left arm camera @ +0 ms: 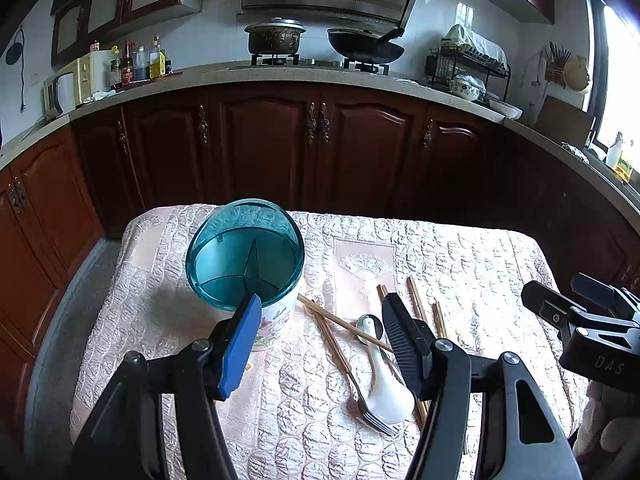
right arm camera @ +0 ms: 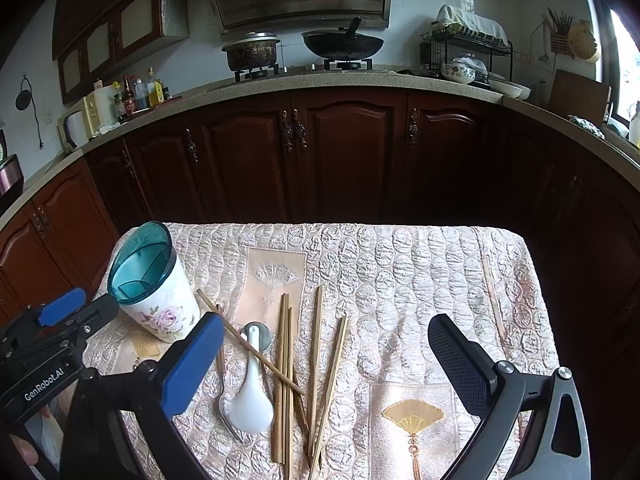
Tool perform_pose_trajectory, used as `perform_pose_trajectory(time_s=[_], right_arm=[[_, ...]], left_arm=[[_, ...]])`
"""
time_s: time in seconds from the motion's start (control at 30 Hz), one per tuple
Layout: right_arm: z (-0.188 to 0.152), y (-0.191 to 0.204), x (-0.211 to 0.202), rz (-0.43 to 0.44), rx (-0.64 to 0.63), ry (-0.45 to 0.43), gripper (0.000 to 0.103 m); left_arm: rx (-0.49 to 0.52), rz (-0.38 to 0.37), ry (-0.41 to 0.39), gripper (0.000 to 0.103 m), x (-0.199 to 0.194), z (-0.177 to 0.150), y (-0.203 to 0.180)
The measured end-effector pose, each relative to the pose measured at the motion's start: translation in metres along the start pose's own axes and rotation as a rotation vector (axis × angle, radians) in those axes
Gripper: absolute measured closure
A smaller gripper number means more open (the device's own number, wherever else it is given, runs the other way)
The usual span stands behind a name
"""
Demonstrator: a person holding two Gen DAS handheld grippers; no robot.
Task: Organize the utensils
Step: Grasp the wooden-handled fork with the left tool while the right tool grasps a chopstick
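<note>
A floral utensil holder with a teal divided rim [left arm camera: 245,254] stands on the quilted table; it also shows at the left in the right wrist view [right arm camera: 154,284]. A white ceramic spoon [left arm camera: 386,384] [right arm camera: 250,392], a metal fork [left arm camera: 360,396], another metal utensil [right arm camera: 224,404] and several wooden chopsticks [left arm camera: 344,322] [right arm camera: 286,376] lie loose on the cloth. My left gripper [left arm camera: 320,324] is open and empty, above the holder's right side and the spoon. My right gripper [right arm camera: 326,344] is open and empty, above the chopsticks.
The table is covered by a pink quilted cloth [right arm camera: 420,272]. Dark wooden cabinets [left arm camera: 264,144] and a counter with a stove, pot [left arm camera: 274,38] and wok [left arm camera: 366,48] stand behind. A dish rack [right arm camera: 468,52] sits at the back right.
</note>
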State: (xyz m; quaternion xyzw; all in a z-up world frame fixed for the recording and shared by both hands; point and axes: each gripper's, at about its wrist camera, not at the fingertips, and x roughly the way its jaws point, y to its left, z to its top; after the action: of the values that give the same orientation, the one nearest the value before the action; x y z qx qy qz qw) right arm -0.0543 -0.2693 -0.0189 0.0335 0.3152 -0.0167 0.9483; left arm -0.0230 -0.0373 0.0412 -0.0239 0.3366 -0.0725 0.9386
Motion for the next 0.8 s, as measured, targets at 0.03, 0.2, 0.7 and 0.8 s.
perform_pose_trajectory(time_s=[0.03, 0.2, 0.7, 0.8], right_arm=[[0.0, 0.0, 0.001, 0.001, -0.002, 0.003, 0.0], [-0.003, 0.003, 0.007, 0.002, -0.019, 0.018, 0.0], [-0.032, 0.031, 0.072, 0.156, -0.167, 0.136, 0.018], [-0.039, 0.048, 0.103, 0.209, -0.241, 0.193, 0.031]], left_arm=[[-0.001, 0.0, 0.002, 0.039, 0.001, 0.0, 0.0], [-0.001, 0.002, 0.014, 0.039, 0.006, -0.001, 0.0], [-0.028, 0.025, 0.17, 0.039, 0.051, -0.033, 0.028], [-0.052, 0.022, 0.208, 0.039, 0.063, -0.038, 0.034]])
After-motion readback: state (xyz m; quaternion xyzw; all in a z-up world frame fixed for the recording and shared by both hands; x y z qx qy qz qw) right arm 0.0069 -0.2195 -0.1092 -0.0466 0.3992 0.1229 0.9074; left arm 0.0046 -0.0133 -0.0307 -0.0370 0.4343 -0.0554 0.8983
